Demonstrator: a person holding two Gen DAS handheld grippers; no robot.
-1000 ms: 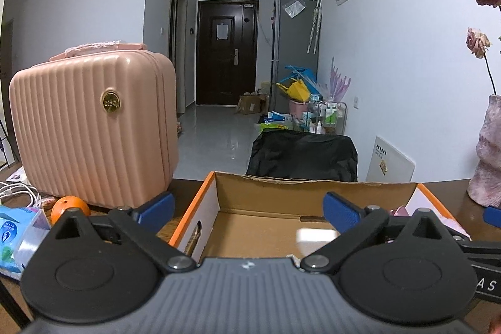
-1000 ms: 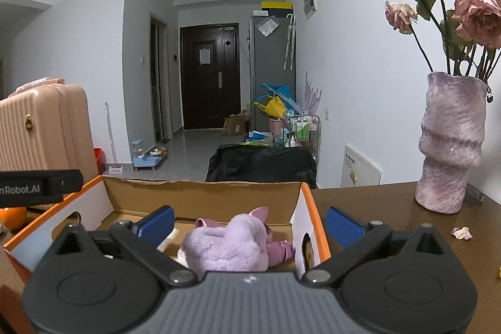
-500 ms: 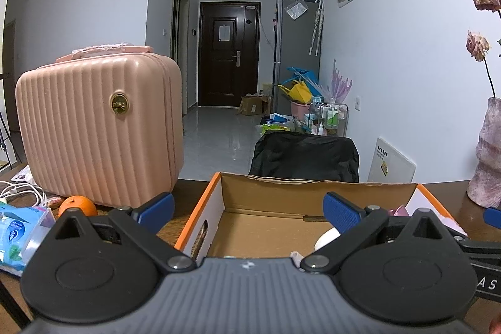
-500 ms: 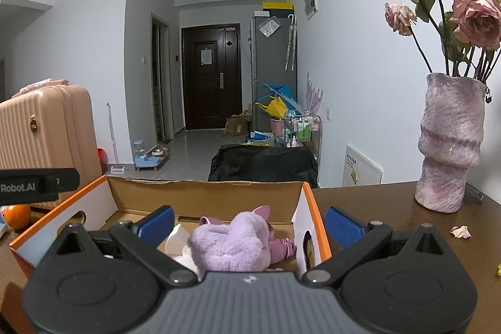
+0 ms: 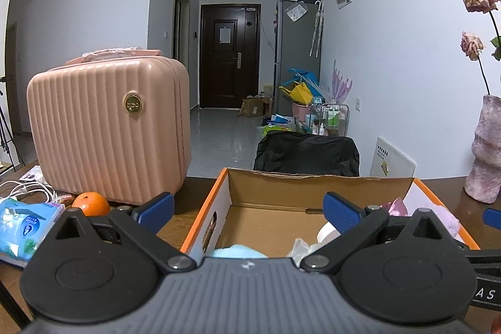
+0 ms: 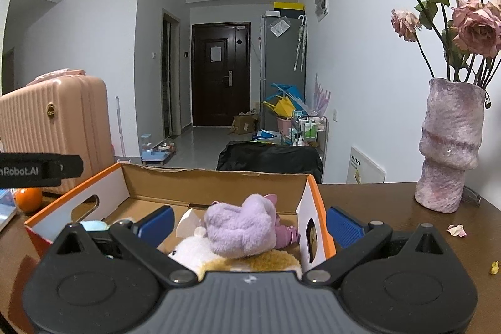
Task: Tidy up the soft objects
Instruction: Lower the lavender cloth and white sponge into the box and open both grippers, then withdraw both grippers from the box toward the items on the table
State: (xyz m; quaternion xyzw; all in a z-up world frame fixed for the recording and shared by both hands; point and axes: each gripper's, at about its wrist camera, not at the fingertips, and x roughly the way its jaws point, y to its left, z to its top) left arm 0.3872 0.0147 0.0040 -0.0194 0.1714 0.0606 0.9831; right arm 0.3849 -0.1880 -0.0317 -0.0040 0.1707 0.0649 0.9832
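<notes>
Soft toys lie in an open cardboard box [image 5: 316, 182] with orange rims, straight ahead of the left tongs [image 5: 247, 207] in the left wrist view. These tongs stand wide apart with nothing between their blue pads; the left pad hangs over the bare tabletop [image 5: 194, 190] outside the box, the right pad over the box's inside. Just beyond the tongs' body a light blue soft thing [image 5: 238, 251] peeks up at the near edge, and a white lump [image 5: 325, 232] shows behind the right pad. Further right, a pale purple plush [image 5: 444, 216] lies against the box's right wall. Left of the tongs sit an orange [image 5: 90, 204], a blue tissue pack [image 5: 25, 229] and a pink ribbed suitcase [image 5: 106, 130]. Far right stands a mottled pink vase [image 5: 487, 152].

From the right wrist view, the right tongs [image 6: 249, 224] are also spread wide and empty. The box's right wall [image 6: 308, 227] falls between the pads, so the left pad is over the box and the right pad over the tabletop [image 6: 391, 202]. A purple plush [image 6: 241, 227] lies between the pads, its long axis slanting from near left to far right, with a pink ear at the far end. Beneath it, nearer the tongs, lies a white and tan plush [image 6: 200, 252]. The vase [image 6: 447, 146] with dried roses [image 6: 476, 27] stands to the right, a fallen petal [image 6: 455, 230] near it. At far left, the other tongs' black arm [image 6: 40, 169] juts in.
</notes>
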